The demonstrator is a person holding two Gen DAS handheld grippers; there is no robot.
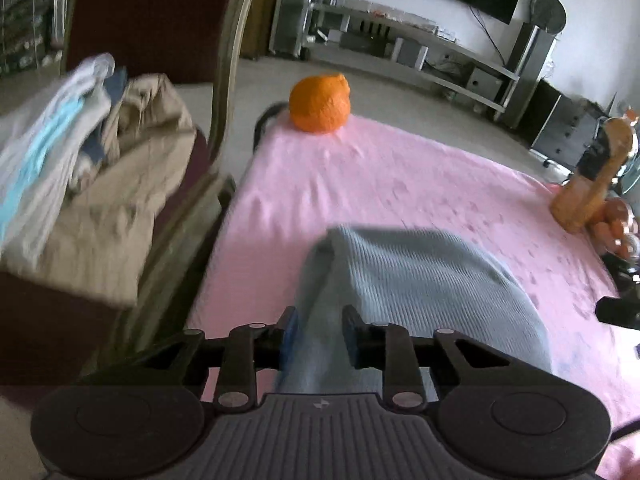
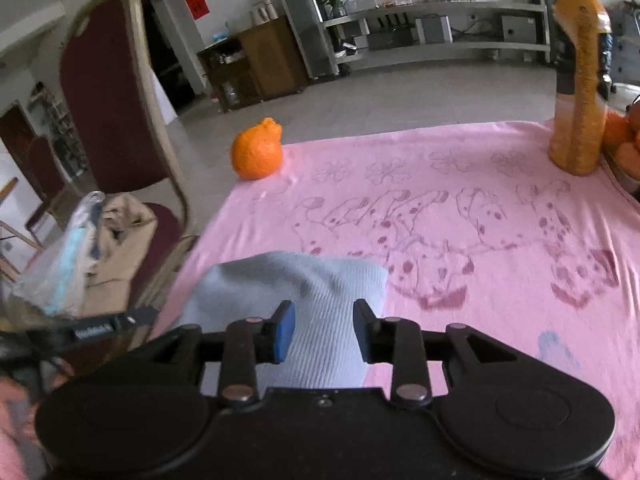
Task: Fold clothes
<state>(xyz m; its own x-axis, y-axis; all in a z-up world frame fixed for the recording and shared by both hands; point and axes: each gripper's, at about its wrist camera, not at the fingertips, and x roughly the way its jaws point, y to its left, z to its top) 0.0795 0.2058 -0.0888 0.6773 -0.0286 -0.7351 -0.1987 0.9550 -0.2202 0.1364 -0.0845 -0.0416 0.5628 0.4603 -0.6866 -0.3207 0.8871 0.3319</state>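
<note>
A pink patterned cloth point(image 2: 500, 240) covers the table; a chair point(image 1: 168, 40) left of it carries heaped clothes point(image 1: 100, 184). The grey ribbed garment point(image 2: 320, 280) lies on the cloth's near edge. Left gripper point(image 1: 318, 334) pinches a raised fold; keep that fold taut. Right gripper point(image 2: 324, 334) hovers level above the garment, fingers spread.
</note>
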